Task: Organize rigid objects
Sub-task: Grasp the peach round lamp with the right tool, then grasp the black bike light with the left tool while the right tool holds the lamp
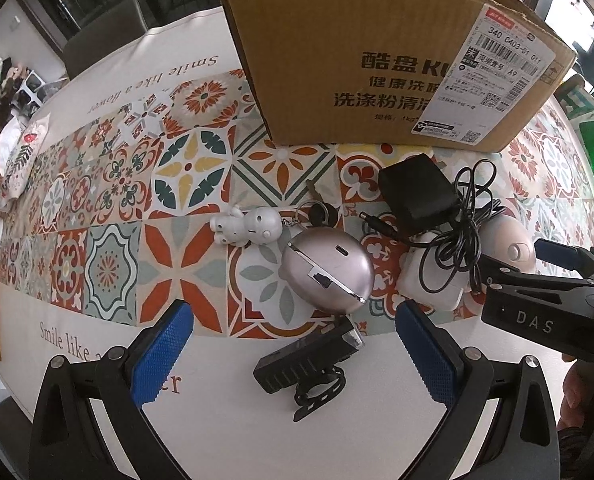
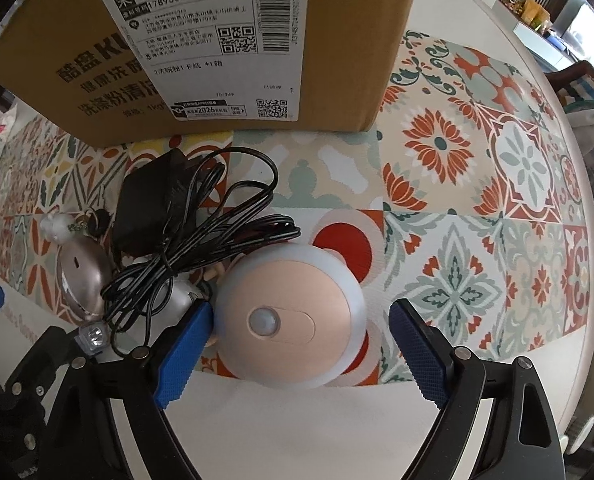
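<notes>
Patterned tile-print cloth covers the desk [image 1: 109,256], and an open cardboard box [image 1: 337,60] stands toward its far edge — presumably the bin the loose items are meant for. Seen from the left wrist, the left hand-held gripper [image 1: 295,356] hangs released over the near edge, its blue pads either side of a black bike light [image 1: 297,364], which it looks lined up to take but does not yet touch. Beyond it lie a round pinkish case [image 1: 329,268], a white figure keychain [image 1: 249,226] and a black adapter [image 1: 415,196] with its tangled cord [image 1: 463,232], all clustered just in front of the box.

From the right wrist, the right hand-held gripper [image 2: 301,350] is spread wide around a round peach sensor light [image 2: 293,320] — left pad touching or nearly so, right pad apart, so nothing is grasped. The cord lies just beside the light.
</notes>
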Motion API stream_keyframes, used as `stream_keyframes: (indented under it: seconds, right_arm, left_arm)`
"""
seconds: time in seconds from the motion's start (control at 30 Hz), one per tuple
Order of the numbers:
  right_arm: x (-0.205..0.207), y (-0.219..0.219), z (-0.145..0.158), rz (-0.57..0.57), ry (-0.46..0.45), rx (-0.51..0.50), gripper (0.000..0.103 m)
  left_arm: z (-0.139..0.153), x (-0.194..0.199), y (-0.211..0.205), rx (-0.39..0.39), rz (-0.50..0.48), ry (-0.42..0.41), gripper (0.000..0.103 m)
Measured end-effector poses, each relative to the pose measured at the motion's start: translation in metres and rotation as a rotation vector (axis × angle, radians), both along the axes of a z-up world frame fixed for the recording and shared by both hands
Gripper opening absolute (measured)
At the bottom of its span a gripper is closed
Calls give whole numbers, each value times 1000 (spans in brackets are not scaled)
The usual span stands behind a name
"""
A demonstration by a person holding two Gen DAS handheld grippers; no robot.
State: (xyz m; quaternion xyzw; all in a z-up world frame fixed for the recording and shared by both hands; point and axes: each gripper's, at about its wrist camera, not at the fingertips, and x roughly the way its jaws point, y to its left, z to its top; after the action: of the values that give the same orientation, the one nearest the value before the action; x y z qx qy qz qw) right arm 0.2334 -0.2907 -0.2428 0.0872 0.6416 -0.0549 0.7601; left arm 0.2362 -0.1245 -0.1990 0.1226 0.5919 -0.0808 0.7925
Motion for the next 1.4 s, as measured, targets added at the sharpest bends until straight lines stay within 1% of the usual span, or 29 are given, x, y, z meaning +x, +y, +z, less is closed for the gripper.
stream_keyframes:
  seconds: [0.17, 0.23, 0.27, 0.3, 0.47, 0.57, 0.73, 0.87, 0.97, 1.13, 1.2, 1.3, 1.4]
  right_arm:
    - [6, -1, -6, -8, 1, 2, 89]
    - [8, -2, -9, -13, 8, 1, 79]
    - [10, 1, -12, -7, 9, -20, 75]
    - [10, 3, -14, 0, 3, -45, 75]
    - [6, 0, -16, -25, 0, -27, 75]
    - [-4, -3, -15, -38, 1, -13, 74]
    - [-28, -5, 5, -45, -19, -22, 74]
    - [-43, 1, 20, -36, -42, -12, 74]
    - [-55, 8, 30, -24, -59, -7, 74]
    - [-70, 25, 32, -1, -60, 9, 74]
    - [-69, 23, 39, 4, -52, 12, 74]
    - [-71, 27, 36, 8, -43, 13, 74]
    - [-72, 25, 34, 3, -36, 5, 74]
  left_arm:
    - [-2, 1, 2, -1, 9, 3, 103]
    - [-3, 1, 3, -1, 9, 4, 103]
    - [-3, 0, 2, 3, 7, 3, 103]
    - [-3, 0, 2, 5, 6, 3, 103]
    - [-3, -3, 5, -13, 6, 6, 103]
    - [0, -7, 7, -33, -3, 5, 103]
    - [4, -19, 15, -51, -11, 7, 103]
    - [6, -29, 25, -87, -12, 25, 103]
    - [6, -35, 32, -87, -11, 21, 103]
    - [1, -42, 40, -97, -15, 31, 103]
    - [-3, -43, 42, -101, -1, 43, 102]
    - [-10, -41, 44, -124, 49, 72, 102]
    - [-14, -39, 43, -154, 106, 82, 102]
